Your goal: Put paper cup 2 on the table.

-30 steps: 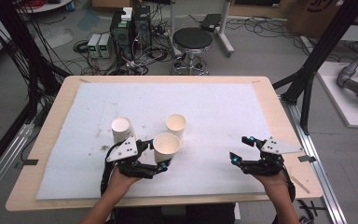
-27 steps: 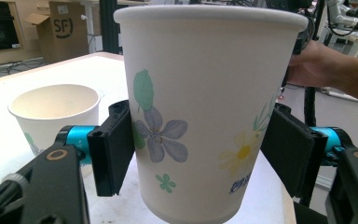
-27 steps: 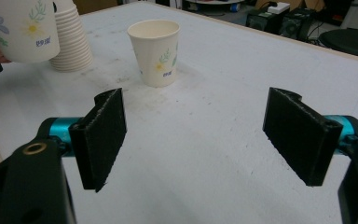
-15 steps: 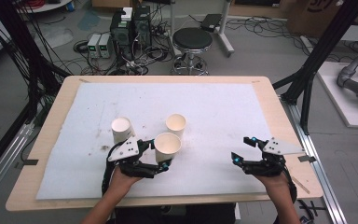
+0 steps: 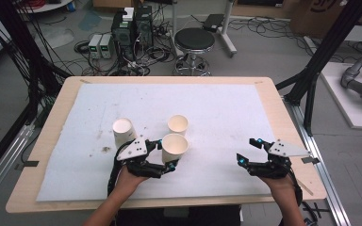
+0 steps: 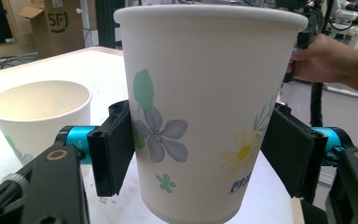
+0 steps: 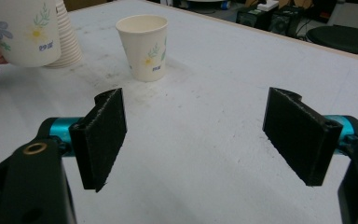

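My left gripper (image 5: 167, 154) is shut on a flowered white paper cup (image 5: 175, 147), its pads (image 6: 114, 149) pressing both sides of the cup (image 6: 205, 107). The cup hangs upright just above the mat and also appears in the right gripper view (image 7: 25, 30). A second flowered cup (image 5: 178, 125) stands upright beyond it (image 6: 37, 116) (image 7: 144, 44). A stack of cups (image 5: 124, 132) stands left of the held cup (image 7: 67, 42). My right gripper (image 5: 247, 150) hovers low at the right front, open, with only bare mat between its pads (image 7: 200, 135).
A white mat (image 5: 217, 108) covers the wooden table (image 5: 283, 113); the mat is scuffed with dark marks near the cups. The person's right hand (image 6: 321, 58) is in the left gripper view. A black stool (image 5: 194, 40) and equipment stand on the floor beyond the far edge.
The left gripper with its cup has edged slightly to the right. The right gripper has stayed where it was.
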